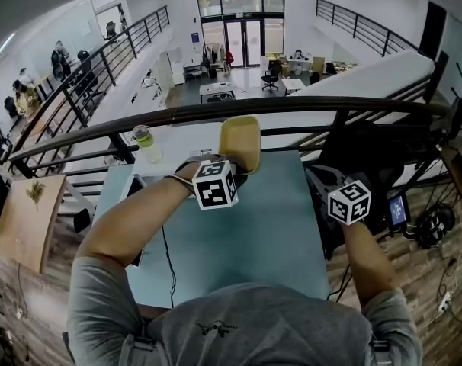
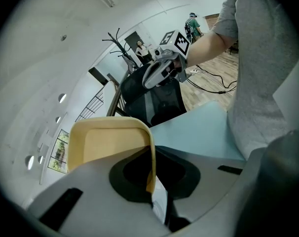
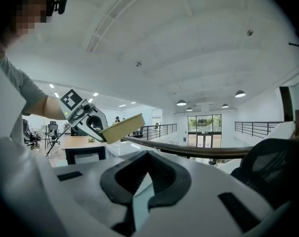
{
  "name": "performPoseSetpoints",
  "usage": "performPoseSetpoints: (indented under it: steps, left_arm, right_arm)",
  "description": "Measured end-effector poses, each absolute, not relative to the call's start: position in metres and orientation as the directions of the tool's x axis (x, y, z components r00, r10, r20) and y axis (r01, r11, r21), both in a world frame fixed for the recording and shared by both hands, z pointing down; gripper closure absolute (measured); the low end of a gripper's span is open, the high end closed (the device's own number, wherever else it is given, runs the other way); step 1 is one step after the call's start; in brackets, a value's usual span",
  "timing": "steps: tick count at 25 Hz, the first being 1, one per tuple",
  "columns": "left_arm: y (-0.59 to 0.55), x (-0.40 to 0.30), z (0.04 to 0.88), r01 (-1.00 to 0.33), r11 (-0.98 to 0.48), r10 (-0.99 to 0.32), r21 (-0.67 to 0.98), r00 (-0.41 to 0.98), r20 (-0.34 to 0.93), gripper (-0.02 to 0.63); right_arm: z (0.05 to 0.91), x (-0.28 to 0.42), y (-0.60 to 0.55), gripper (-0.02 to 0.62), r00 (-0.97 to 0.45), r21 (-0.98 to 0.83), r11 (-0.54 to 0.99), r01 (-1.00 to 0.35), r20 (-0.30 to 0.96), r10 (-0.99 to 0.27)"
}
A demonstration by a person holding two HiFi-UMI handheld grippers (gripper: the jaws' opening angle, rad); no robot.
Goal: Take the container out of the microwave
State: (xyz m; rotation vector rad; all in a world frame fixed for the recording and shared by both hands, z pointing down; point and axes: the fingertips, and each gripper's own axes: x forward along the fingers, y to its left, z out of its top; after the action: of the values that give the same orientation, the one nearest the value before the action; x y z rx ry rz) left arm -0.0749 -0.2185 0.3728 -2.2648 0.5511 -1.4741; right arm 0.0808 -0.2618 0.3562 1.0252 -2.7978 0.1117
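Note:
A shallow yellow container [image 1: 240, 142] hangs above the far edge of the teal table [image 1: 246, 235]. My left gripper [image 1: 229, 168] is shut on its rim. In the left gripper view the rim of the container [image 2: 110, 142] is pinched where the jaws of the left gripper [image 2: 152, 182] meet. The right gripper view shows the container [image 3: 122, 128] tilted, sticking out of the left gripper [image 3: 88, 120]. My right gripper [image 1: 316, 175] is at the table's right edge, its jaws [image 3: 134, 201] together with nothing between them. No microwave is in view.
A dark handrail [image 1: 292, 109] runs along behind the table, with an open hall below it. A bottle with a green lid [image 1: 145, 142] stands at the table's far left. A black office chair [image 1: 368, 155] is at the right, and a black cable [image 1: 168, 258] crosses the table's left side.

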Motion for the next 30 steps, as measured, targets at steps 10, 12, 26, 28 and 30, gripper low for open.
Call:
performPoseSetpoints:
  steps: [10, 12, 26, 28, 30]
  left_arm:
    - [-0.252, -0.022, 0.391, -0.084, -0.868, -0.483, -0.490, 0.378, 0.790, 0.588]
    - [-0.259, -0.011, 0.396, -0.083, -0.872, -0.475, -0.482, 0.382, 0.793, 0.588]
    - [-0.301, 0.048, 0.453, -0.092, -0.902, -0.423, -0.423, 0.391, 0.817, 0.588]
    - [-0.307, 0.054, 0.460, -0.102, -0.905, -0.419, -0.414, 0.391, 0.819, 0.588]
    - [-0.314, 0.059, 0.468, -0.110, -0.908, -0.414, -0.405, 0.391, 0.822, 0.588]
  right_arm:
    - [0.373, 0.116, -0.287, 0.578, -0.741, -0.039, 0.748, -0.663, 0.176, -0.648]
    - [0.377, 0.122, -0.291, 0.578, -0.739, -0.042, 0.745, -0.665, 0.180, -0.650]
    - [0.415, 0.160, -0.316, 0.578, -0.721, -0.081, 0.724, -0.685, 0.214, -0.659]
    - [0.423, 0.162, -0.320, 0.578, -0.720, -0.091, 0.721, -0.687, 0.218, -0.659]
    - [0.431, 0.163, -0.324, 0.578, -0.718, -0.098, 0.718, -0.689, 0.224, -0.659]
